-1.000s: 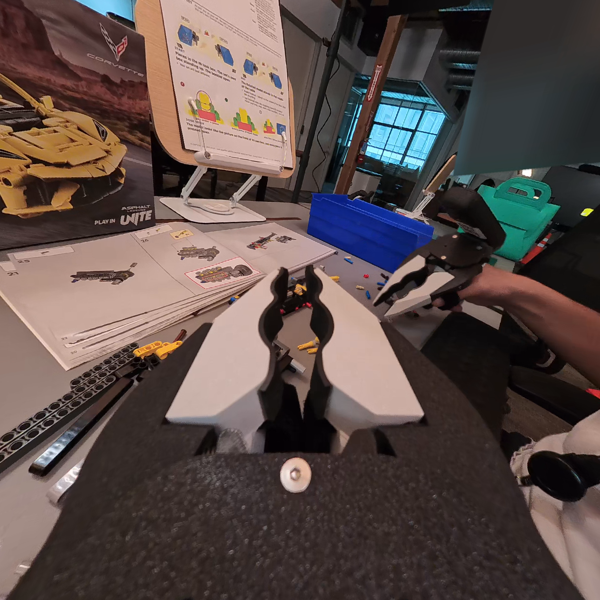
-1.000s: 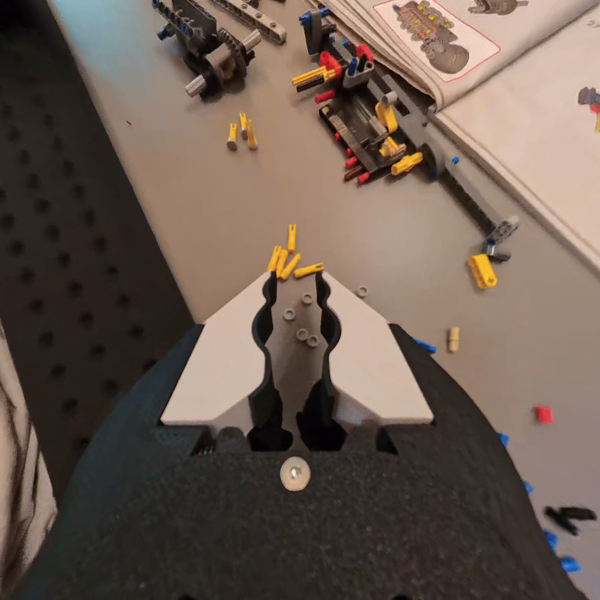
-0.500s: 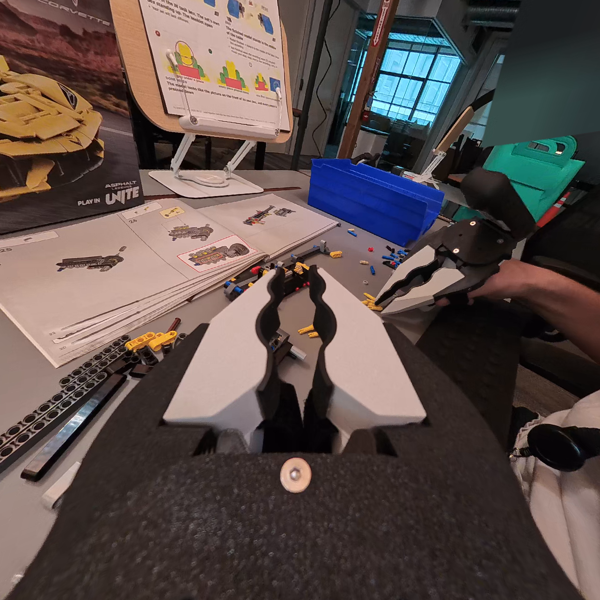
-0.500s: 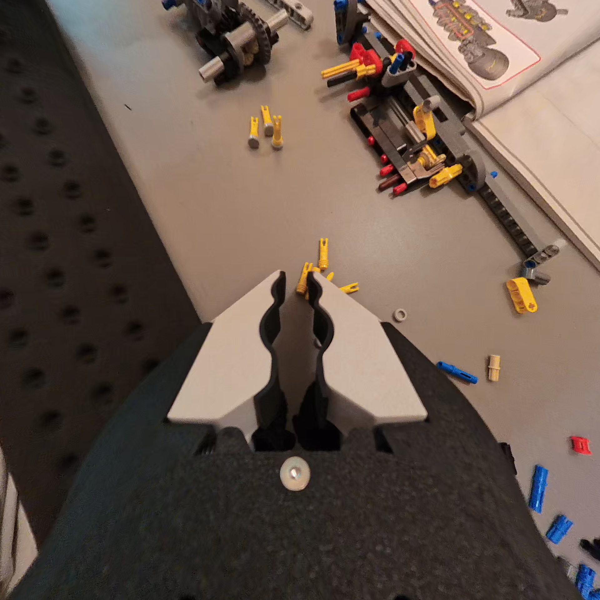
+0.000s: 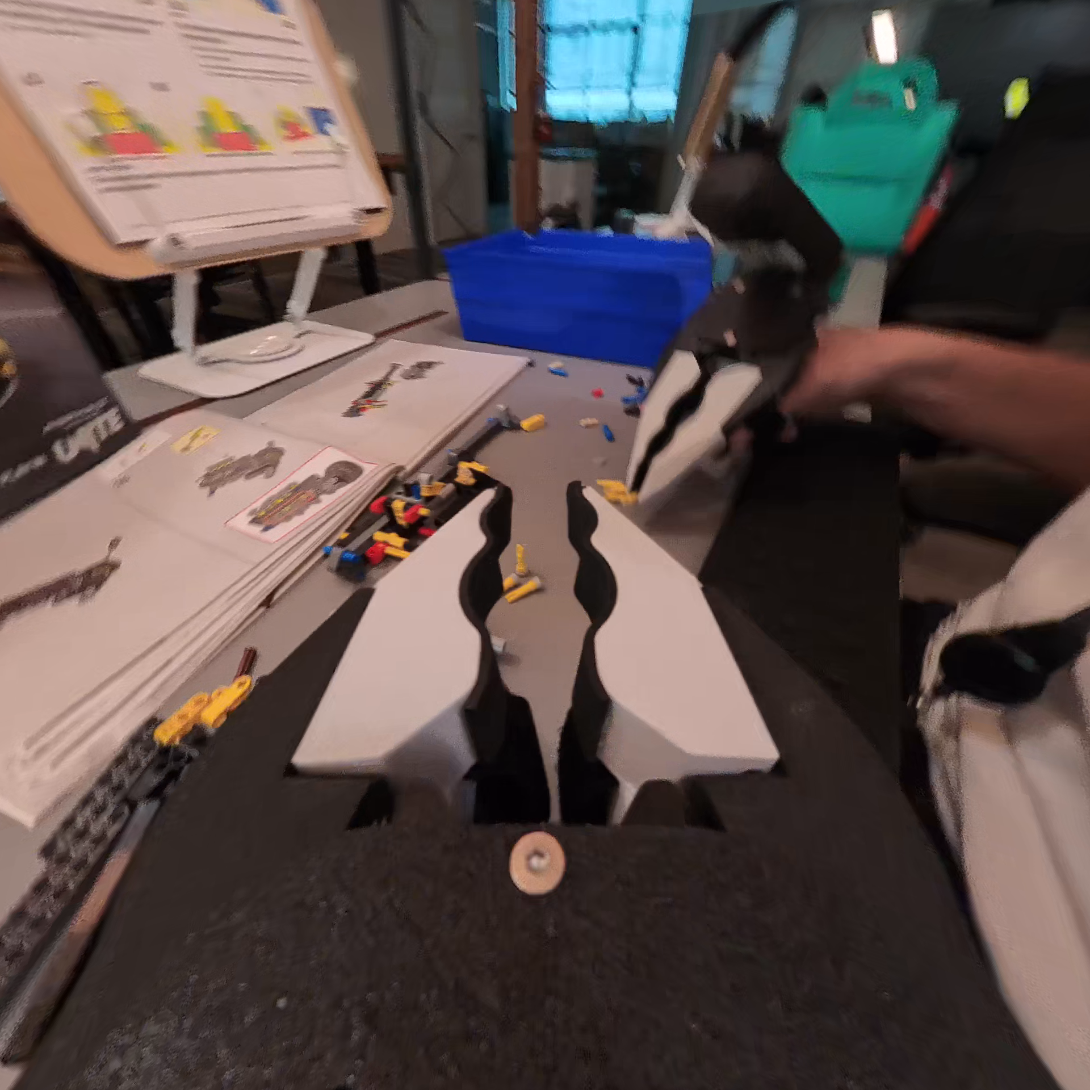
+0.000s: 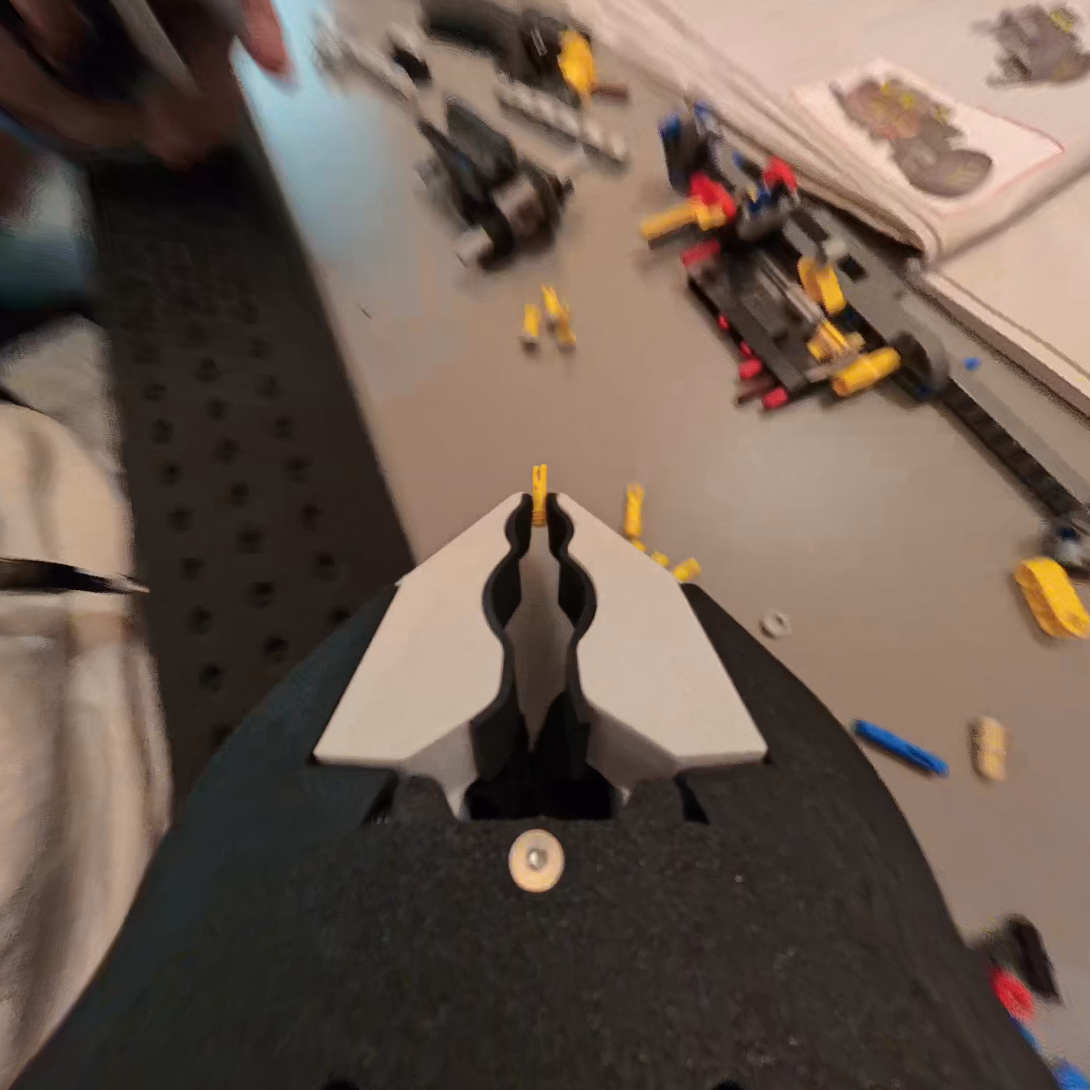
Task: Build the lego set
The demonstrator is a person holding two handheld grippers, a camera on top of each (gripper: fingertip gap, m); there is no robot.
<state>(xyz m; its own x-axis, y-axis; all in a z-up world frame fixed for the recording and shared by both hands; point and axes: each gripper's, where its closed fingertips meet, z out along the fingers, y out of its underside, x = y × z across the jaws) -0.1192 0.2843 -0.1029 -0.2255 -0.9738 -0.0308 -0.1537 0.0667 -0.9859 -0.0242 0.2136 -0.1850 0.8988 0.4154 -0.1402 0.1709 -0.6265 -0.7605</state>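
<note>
The right hand-held gripper (image 6: 538, 501) is pinching a yellow pin (image 6: 538, 492) at its fingertips above the grey tabletop (image 6: 678, 460), while the left hand-held gripper (image 5: 537, 492) is hovering empty, jaws parted, near the chassis (image 5: 407, 519) beside the manual (image 5: 194, 531).

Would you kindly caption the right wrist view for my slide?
Right tool pinching a small yellow pin above the grey table strewn with loose Lego parts.

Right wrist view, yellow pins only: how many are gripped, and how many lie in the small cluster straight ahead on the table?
Gripped pin in the right gripper: 1
Cluster pins ahead on the table: 3
Total: 4
</note>
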